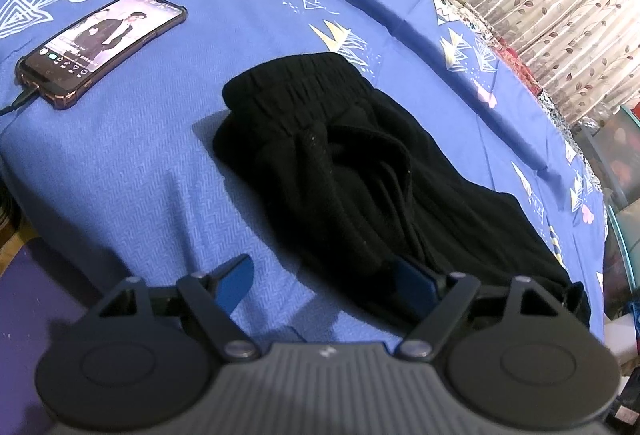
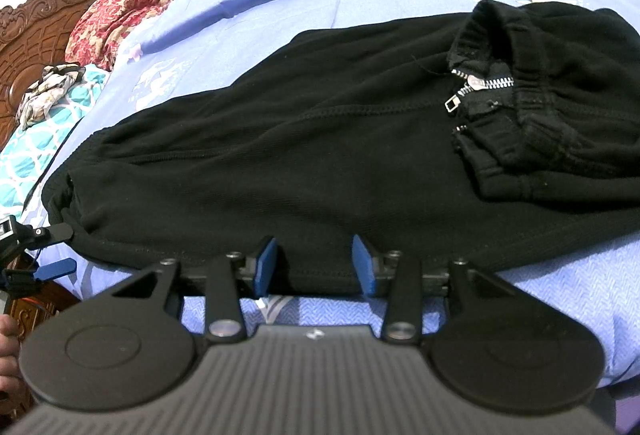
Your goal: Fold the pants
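Black pants [image 2: 280,139] partly folded on the blue bedsheet [image 1: 132,171], waistband at two o'clock

My right gripper [image 2: 316,265] stands unclenched at their near edge; my left gripper [image 1: 324,281] spreads, empty; next I'd pinch the hem, fold across.

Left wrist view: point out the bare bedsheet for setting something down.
Bare blue bedsheet lies between the black smartphone and the black pants, down to the left gripper. The right side is crowded by the pants.

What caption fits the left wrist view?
Open left gripper at the edge of black pants on a blue bedsheet, phone nearby.
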